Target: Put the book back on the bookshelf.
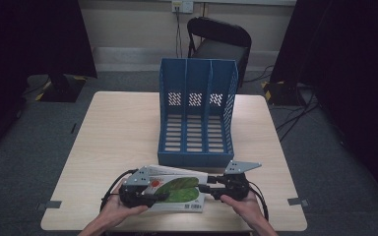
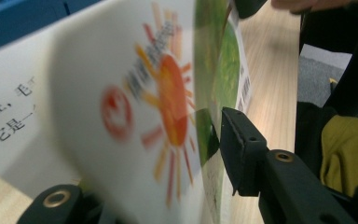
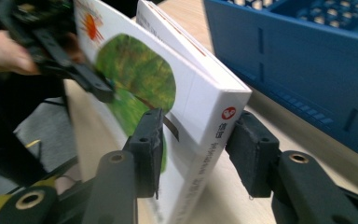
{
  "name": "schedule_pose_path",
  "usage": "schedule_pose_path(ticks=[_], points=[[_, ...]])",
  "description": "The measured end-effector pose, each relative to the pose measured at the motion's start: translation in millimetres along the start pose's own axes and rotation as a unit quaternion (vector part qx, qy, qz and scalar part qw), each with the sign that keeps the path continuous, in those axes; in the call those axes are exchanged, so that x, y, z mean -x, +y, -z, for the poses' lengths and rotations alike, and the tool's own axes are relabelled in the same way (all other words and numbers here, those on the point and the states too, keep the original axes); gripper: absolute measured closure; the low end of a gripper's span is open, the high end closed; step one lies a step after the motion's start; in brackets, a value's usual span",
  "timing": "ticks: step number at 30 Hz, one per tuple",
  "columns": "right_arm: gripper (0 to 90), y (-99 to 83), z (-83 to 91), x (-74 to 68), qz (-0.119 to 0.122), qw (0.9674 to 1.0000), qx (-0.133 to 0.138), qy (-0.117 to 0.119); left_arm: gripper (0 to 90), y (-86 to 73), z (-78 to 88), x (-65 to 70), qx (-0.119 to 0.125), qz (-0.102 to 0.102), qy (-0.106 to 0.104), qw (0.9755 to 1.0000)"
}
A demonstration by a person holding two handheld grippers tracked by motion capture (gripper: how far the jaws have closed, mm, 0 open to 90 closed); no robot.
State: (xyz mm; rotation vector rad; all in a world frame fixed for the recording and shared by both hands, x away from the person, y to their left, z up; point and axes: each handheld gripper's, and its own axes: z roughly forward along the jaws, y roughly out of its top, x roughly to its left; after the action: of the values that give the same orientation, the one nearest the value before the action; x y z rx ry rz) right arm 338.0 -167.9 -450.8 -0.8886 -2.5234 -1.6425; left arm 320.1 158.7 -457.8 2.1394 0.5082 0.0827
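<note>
Dim room, grey carpet, a dark chair [image 1: 220, 39] against the far wall; that was the setting around my table [image 1: 118, 132]. On it, toward the far side, stood the blue rack [image 1: 197, 113] with three open slots facing me.

Just in front of the rack, at my edge of the table, sat two books. The top one, the book [image 1: 177, 191] with a green leaf and an orange sun on its cover, was between my two tools. A second, whiter book [image 3: 186, 51] lay under and behind it, closer to the rack.

My left gripper [image 1: 139, 192] was at the book's left edge. Its own view showed the cover [image 2: 135, 107] running between the jaws, with one pad against the cover's face; I judged it clenched on the book, though the other jaw was mostly hidden behind the page.

My right gripper [image 3: 196, 144] straddled the book's spine end, one jaw on the leaf side and one on the far side. A small gap seemed to remain at the far pad, so whether it had truly bitten I couldn't tell.

The risks, as I judged them: the left jaws seemed to hold only the cover or a few pages, so lifting could let the block sag open or tear. If the right grip were loose, the book could pivot and drop. Swinging it toward the rack could also drag the second book or knock the rack's front lip.
</note>
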Motion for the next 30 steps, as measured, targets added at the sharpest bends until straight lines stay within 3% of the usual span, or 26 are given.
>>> schedule_pose_path(ticks=[3, 4, 8, 11, 12, 13, 14, 16, 19, 21, 25, 30], points=[[58.8, 1.7, 0.5, -2.8, 0.006, 0.9999, -0.002, 0.013, 68.9, -0.7, -1.0, -0.7, 0.0, 0.001, 0.0, 1.0], [57.3, 2.3, -0.7, -5.6, 0.017, 0.9998, -0.007, -0.001, 68.8, -0.7, -1.2, -1.1, 0.0, -0.002, 0.0, 1.0], [57.1, 3.6, -3.3, -4.5, 0.021, 0.9996, -0.017, 0.004, 67.7, -1.1, -1.1, -0.6, -0.002, -0.004, 0.003, 1.0], [54.5, 5.7, -10.6, 1.5, 0.005, 0.9994, -0.027, 0.023, 67.2, -1.3, -2.3, -1.9, -0.002, -0.001, 0.002, 1.0], [54.3, 5.9, -24.4, 5.5, 0.003, 0.9979, -0.051, 0.039, 67.3, -1.2, -3.1, -2.9, -0.005, 0.002, 0.004, 1.0], [54.3, 5.9, -24.4, 5.5, 0.003, 0.9979, -0.051, 0.039, 67.1, -1.2, -3.1, -2.9, -0.005, 0.002, 0.004, 1.0], [53.0, 7.5, -33.2, 5.1, 0.016, 0.9974, -0.061, 0.036, 67.1, -1.7, -1.8, -4.4, -0.006, 0.008, 0.005, 0.9999], [58.3, 8.7, -31.9, 5.2, 0.027, 0.9965, -0.064, 0.047, 66.9, -2.7, 0.4, -5.5, -0.006, 0.012, 0.01, 0.9999], [60.8, 7.8, -29.3, 2.7, 0.04, 0.9963, -0.061, 0.045, 64.8, -3.6, 3.2, -8.9, -0.004, 0.023, 0.018, 0.9996], [64.6, 7.0, -26.3, -1.2, 0.06, 0.9958, -0.06, 0.035, 61.4, -5.8, 10.2, -13.1, -0.006, 0.03, 0.042, 0.9986], [66.6, 6.2, -24.4, -3.9, 0.071, 0.9954, -0.057, 0.028, 56.7, -9.1, 18.0, -18.8, -0.002, 0.051, 0.049, 0.9975], [72.1, 6.0, -22.8, -11.5, 0.089, 0.994, -0.057, 0.027, 49.7, -13.9, 31.5, -29.6, 0.008, 0.082, 0.067, 0.9943]])
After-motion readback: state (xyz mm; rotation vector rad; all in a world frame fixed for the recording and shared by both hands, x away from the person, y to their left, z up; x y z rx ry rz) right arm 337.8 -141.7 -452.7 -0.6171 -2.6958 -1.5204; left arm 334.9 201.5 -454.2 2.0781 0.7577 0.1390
